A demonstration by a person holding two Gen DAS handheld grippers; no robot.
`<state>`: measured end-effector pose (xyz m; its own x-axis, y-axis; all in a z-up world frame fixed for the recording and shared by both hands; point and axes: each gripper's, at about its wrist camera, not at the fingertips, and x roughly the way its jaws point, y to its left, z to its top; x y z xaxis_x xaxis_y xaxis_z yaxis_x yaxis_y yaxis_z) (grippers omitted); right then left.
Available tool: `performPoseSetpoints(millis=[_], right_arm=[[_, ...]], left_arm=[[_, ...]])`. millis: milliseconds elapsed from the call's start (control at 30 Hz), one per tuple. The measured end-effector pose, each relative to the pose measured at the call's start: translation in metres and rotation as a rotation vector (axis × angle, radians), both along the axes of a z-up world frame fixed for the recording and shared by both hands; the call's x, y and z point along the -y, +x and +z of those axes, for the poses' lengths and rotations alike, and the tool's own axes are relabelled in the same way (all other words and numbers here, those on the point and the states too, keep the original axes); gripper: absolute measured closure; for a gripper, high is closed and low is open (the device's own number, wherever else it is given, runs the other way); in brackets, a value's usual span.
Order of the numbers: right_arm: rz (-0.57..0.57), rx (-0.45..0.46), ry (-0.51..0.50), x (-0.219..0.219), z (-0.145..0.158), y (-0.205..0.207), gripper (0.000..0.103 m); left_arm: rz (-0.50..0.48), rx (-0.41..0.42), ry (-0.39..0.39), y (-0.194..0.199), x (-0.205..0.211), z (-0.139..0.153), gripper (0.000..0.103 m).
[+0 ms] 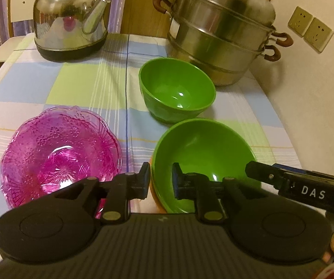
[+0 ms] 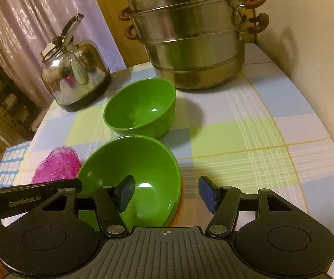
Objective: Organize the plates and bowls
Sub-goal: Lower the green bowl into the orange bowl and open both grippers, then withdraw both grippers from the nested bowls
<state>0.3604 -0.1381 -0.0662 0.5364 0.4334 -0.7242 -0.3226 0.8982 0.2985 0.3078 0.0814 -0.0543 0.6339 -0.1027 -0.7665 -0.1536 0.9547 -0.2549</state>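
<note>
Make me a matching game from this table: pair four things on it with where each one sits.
Things:
1. shiny steel kettle
2. stacked steel steamer pot
3. pink see-through plastic dish
4. near green plastic bowl

Places:
A. nested in an orange bowl, with gripper fingers astride its rim
B. far left of the checked tablecloth
C. far right, by the wall
D. near left, beside the green bowl

Pairs: 1-B, 2-C, 3-D, 4-A
</note>
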Motion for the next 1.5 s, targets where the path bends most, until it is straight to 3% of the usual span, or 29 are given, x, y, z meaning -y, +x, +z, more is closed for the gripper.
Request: performPoseSetpoints(millis=[533,700,833,1133,1500], right_arm=[[-0.078,-0.007,-0.001,0.026,0.013,-0.061,0.041],[-0.088,0.014,-0.019,0.033,0.021,-0.083,0.041],[-0.101,0.026,-0.039,0.037,0.027,-0.098,0.041],[-0.096,0.034,-0.053,0.042,0.035,-0.117,0.041],[-0.104,0.024,-0.048,0.056,0.039,-0.118,0.040]], left_arm=[[-0.022,0.059,0.057,-0.083,0.030,0.028,0.056],[-0.035,0.083,0.077,-0.106,0.035,0.032,0.041],[-0.034,0.082,0.065,-0.119,0.034,0.034,0.039],[0.012,0.092,0.055,-0.131,0.031,0.042,0.026],[-0.013,0.132,0.118,-0.125,0.038,0.054,0.019]])
